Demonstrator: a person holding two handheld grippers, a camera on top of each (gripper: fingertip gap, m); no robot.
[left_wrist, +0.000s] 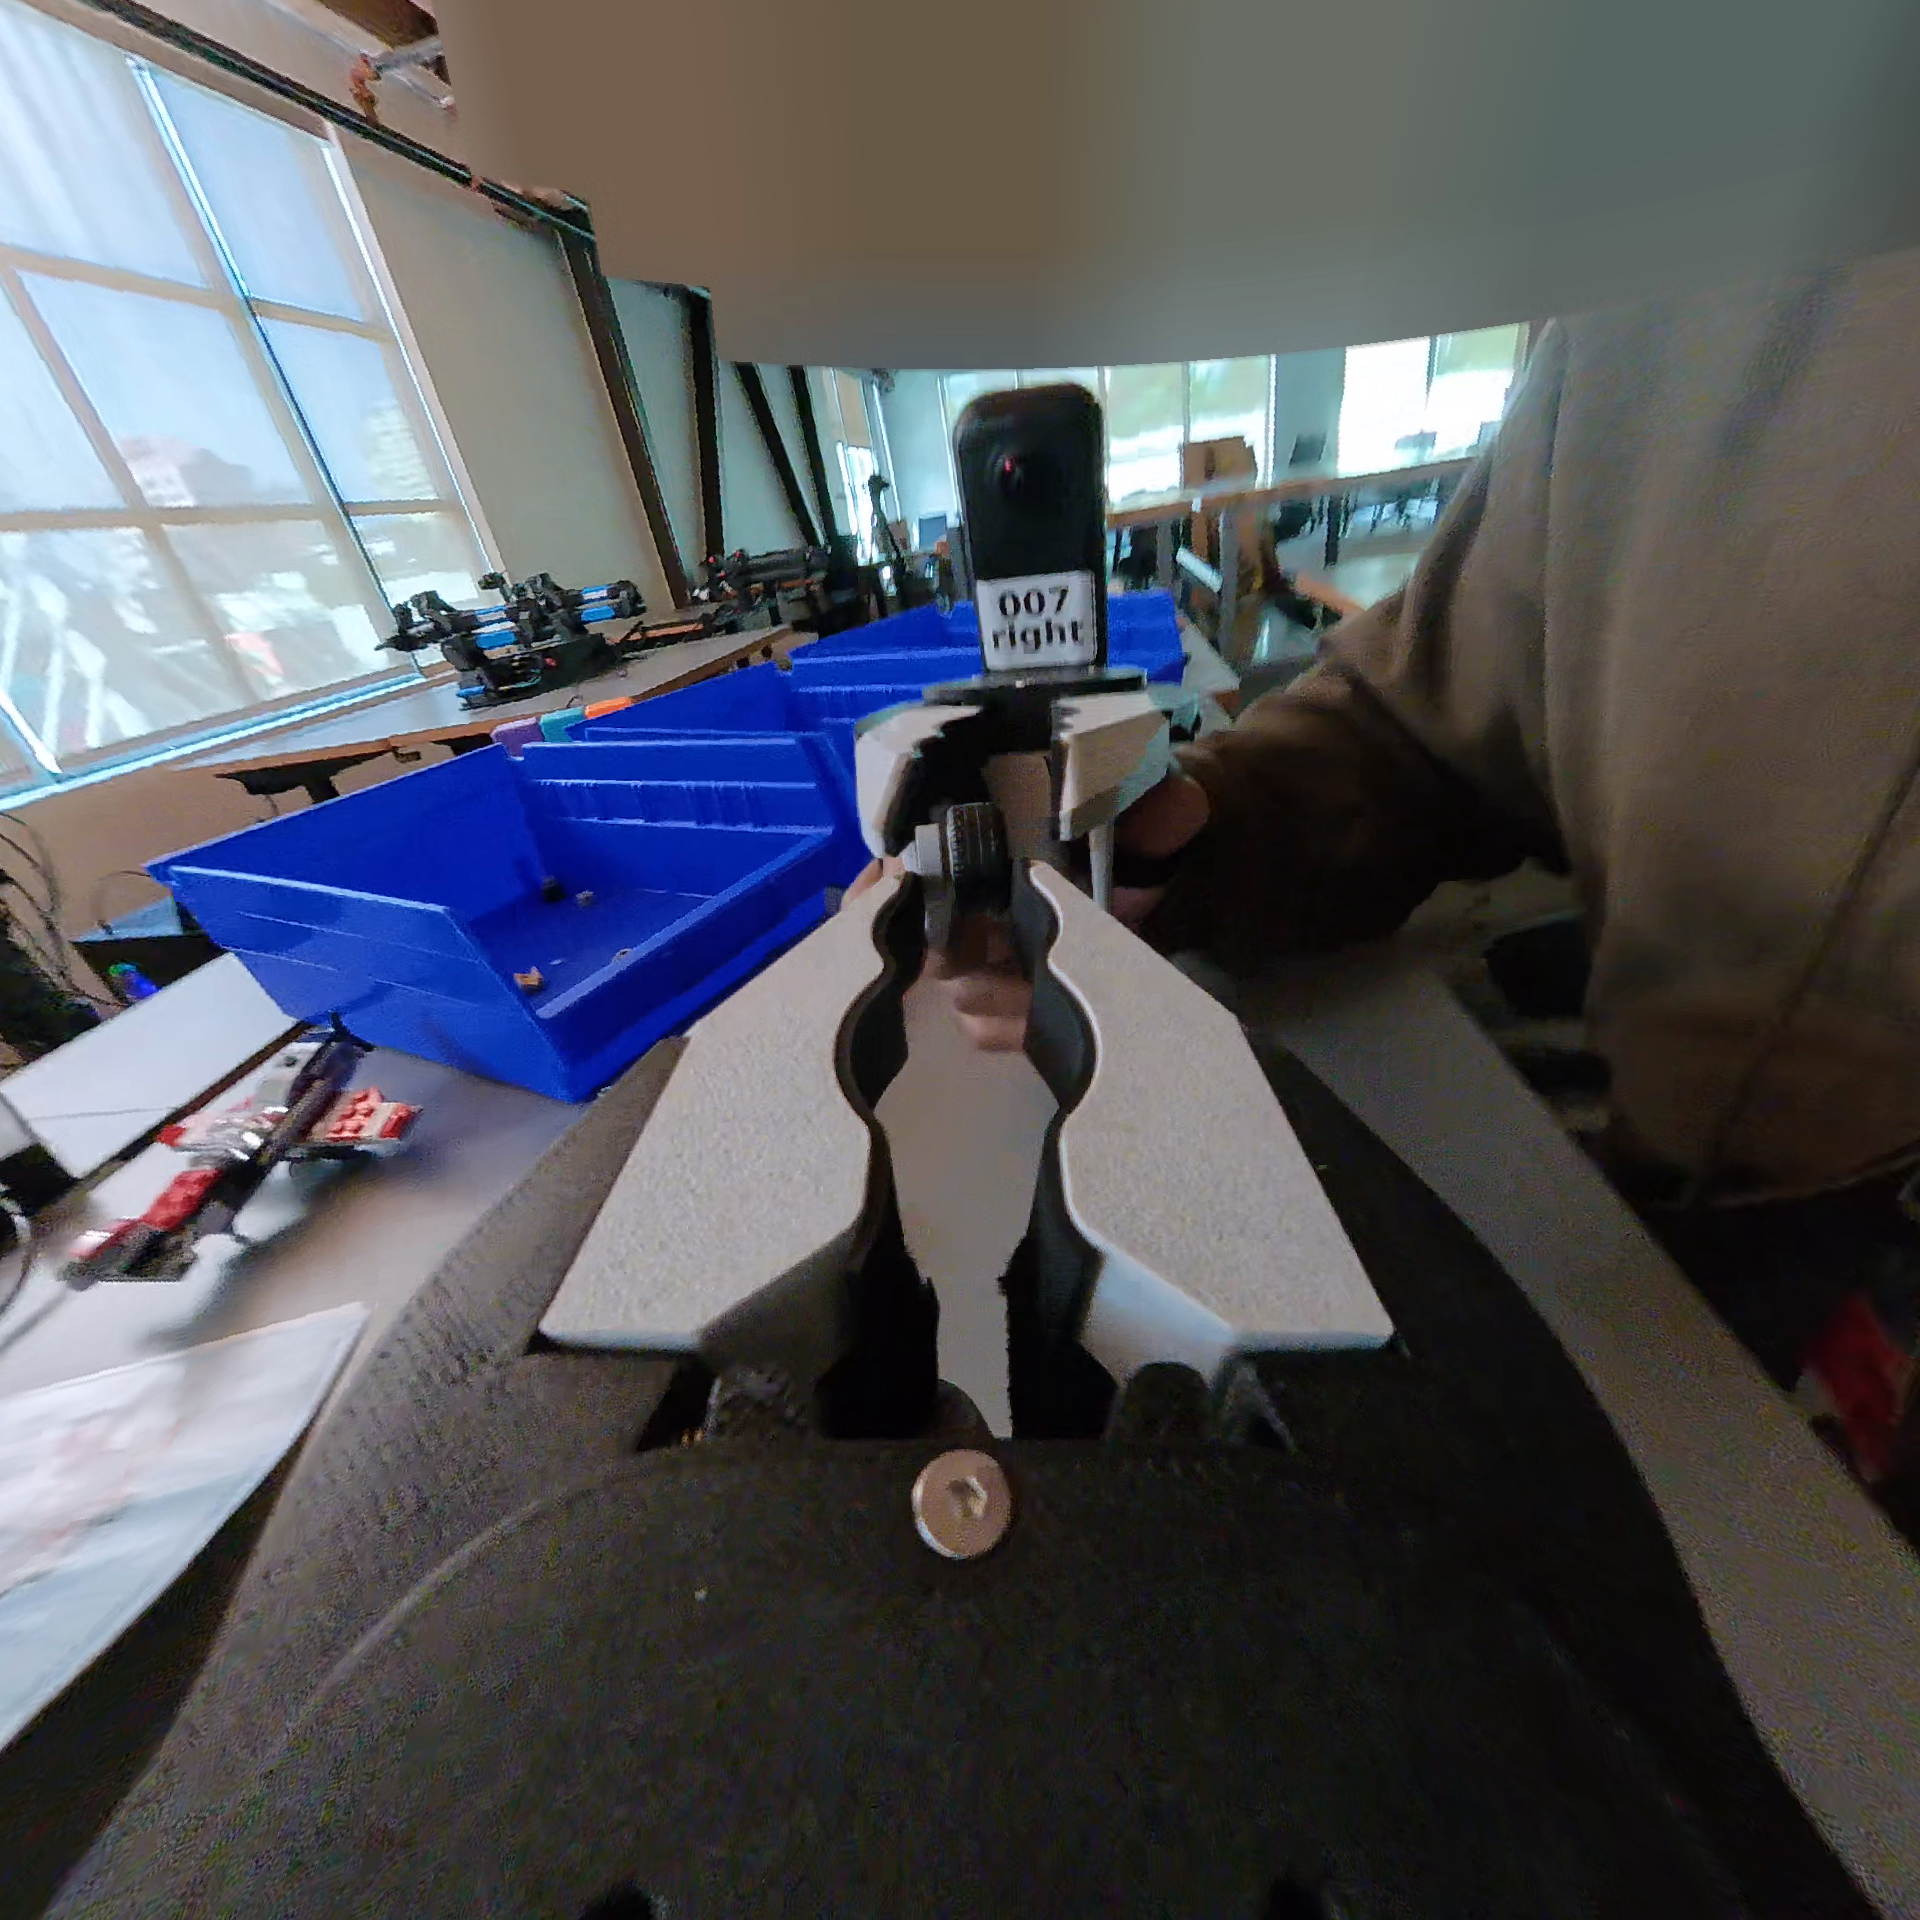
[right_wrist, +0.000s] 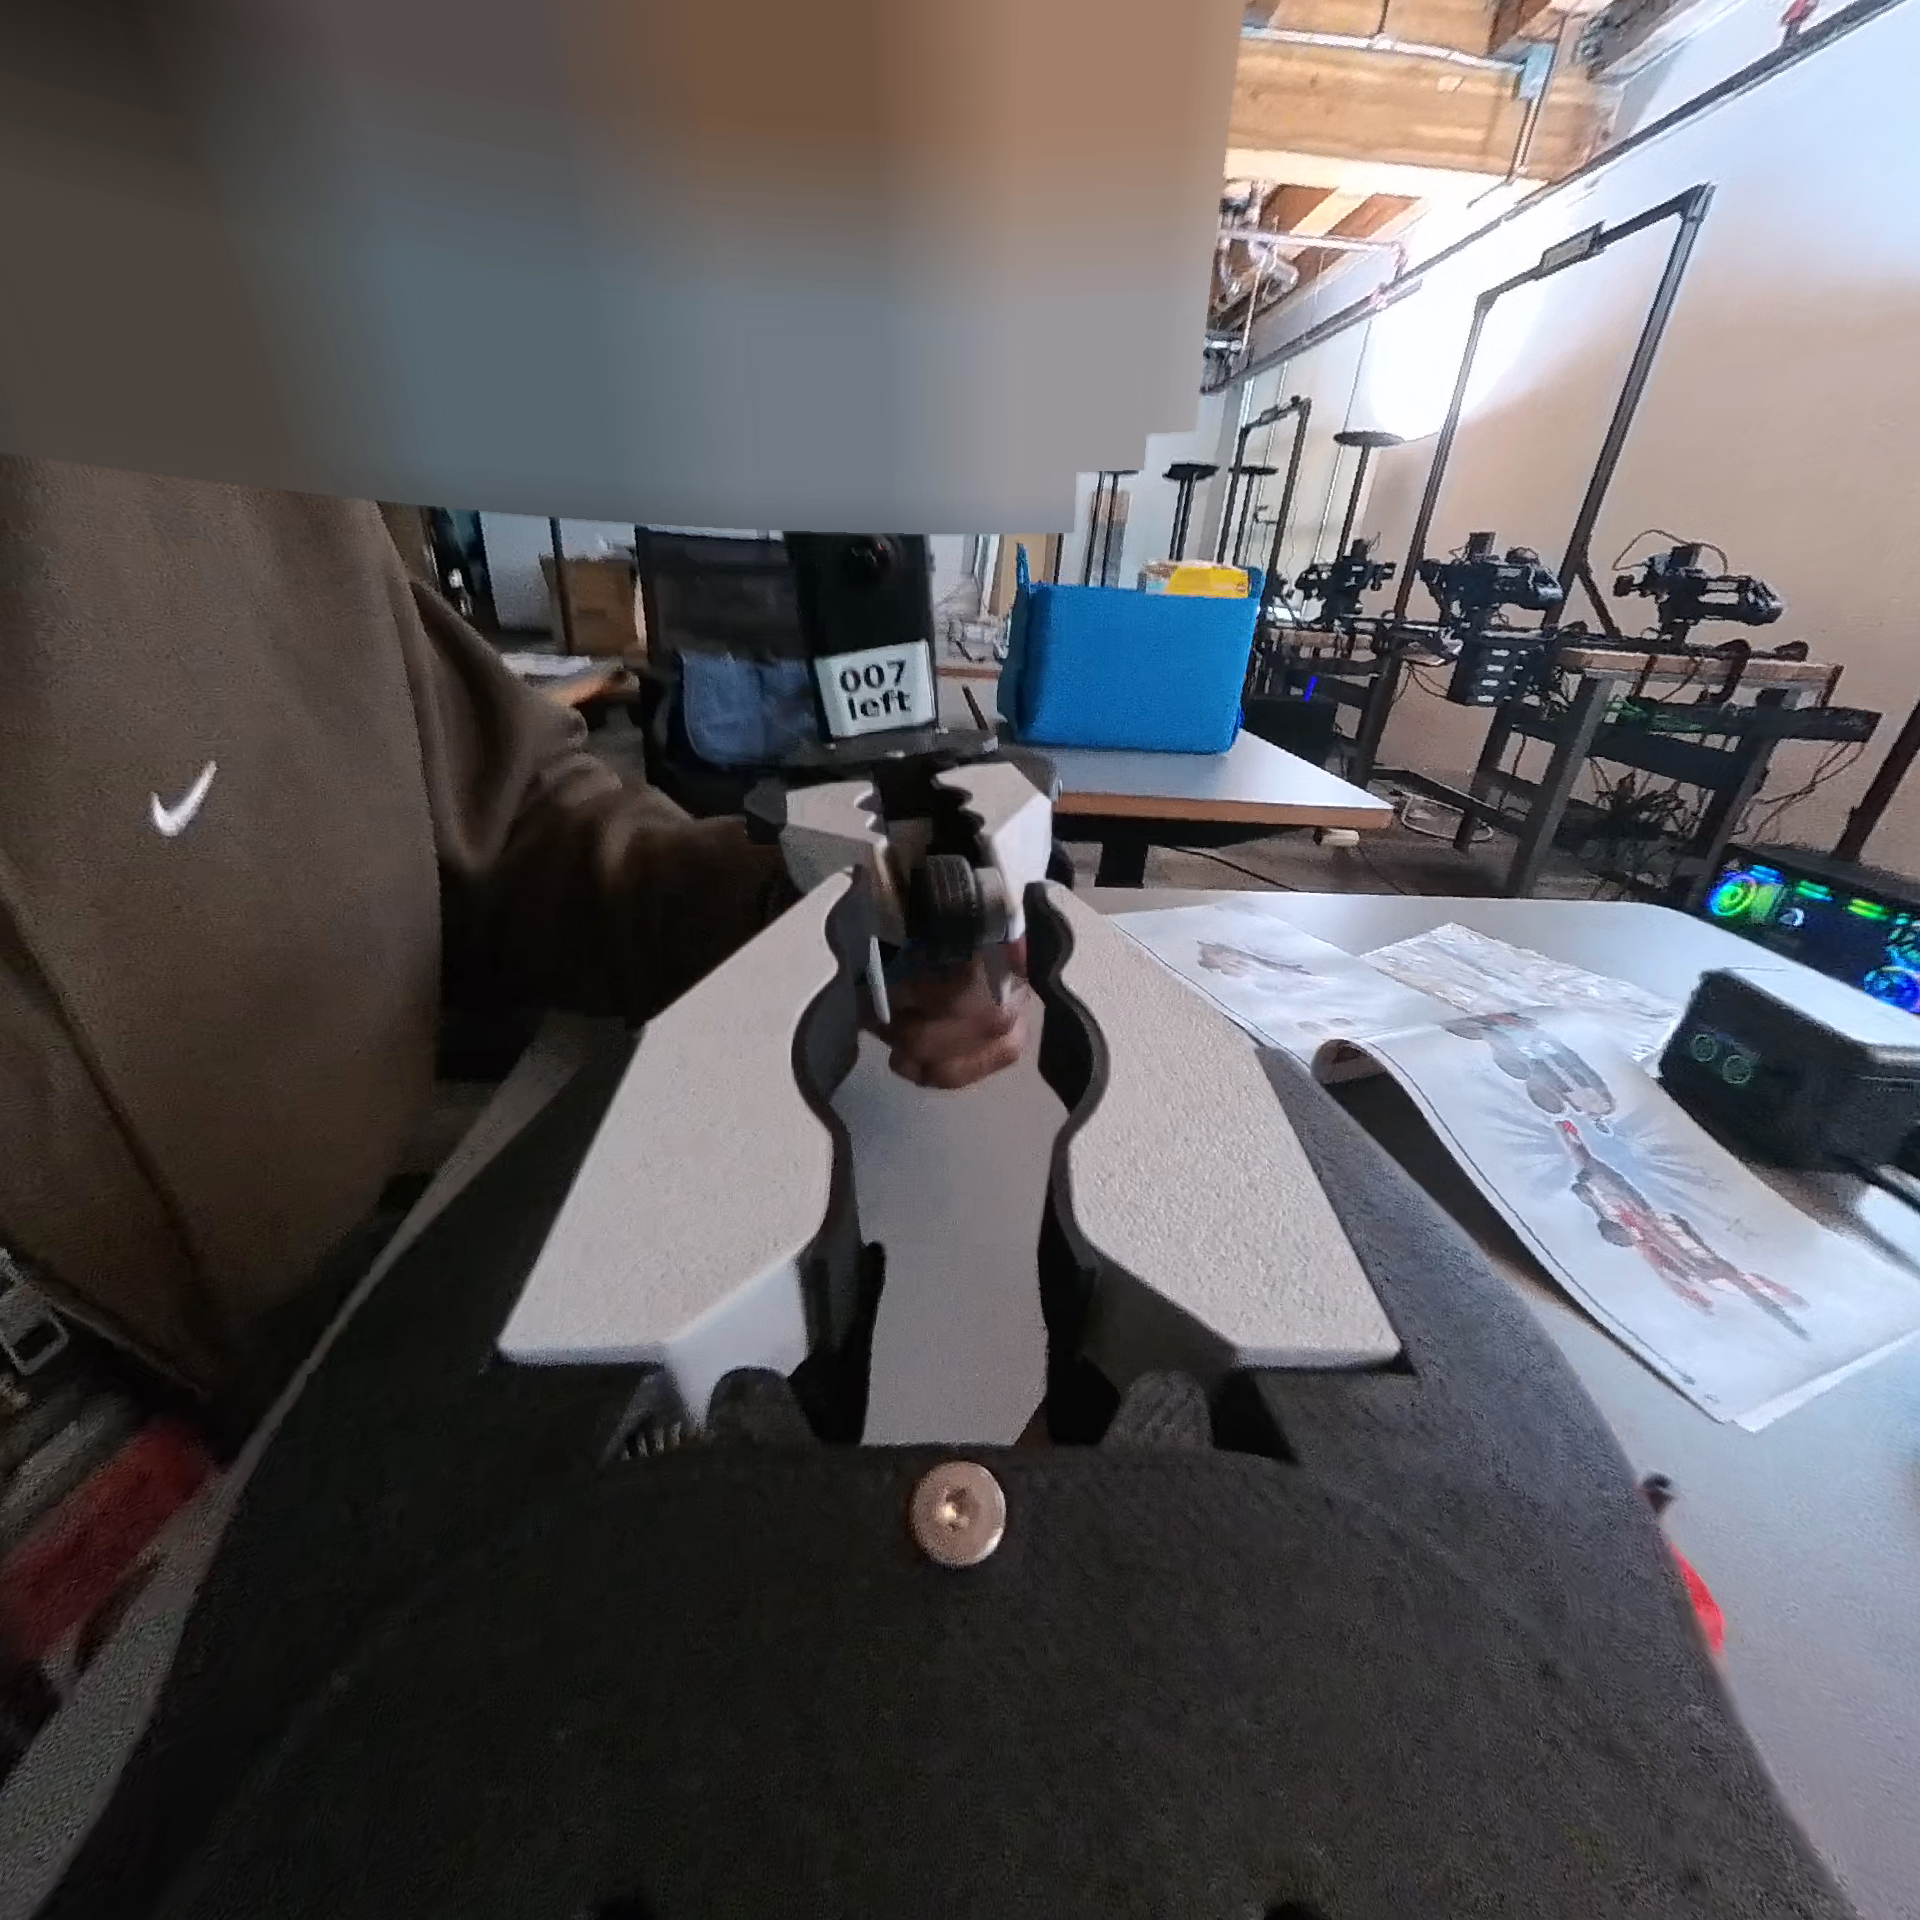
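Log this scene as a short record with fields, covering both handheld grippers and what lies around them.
Left gripper: jaws closed on a small black rubber toy wheel with a grey hub, at the tips.
Right gripper: facing the left gripper, jaws spread wider than the wheel, a gap showing on one side.
Left side: open blue plastic bins; red brick-built model.
Right side: open printed booklet; black box.
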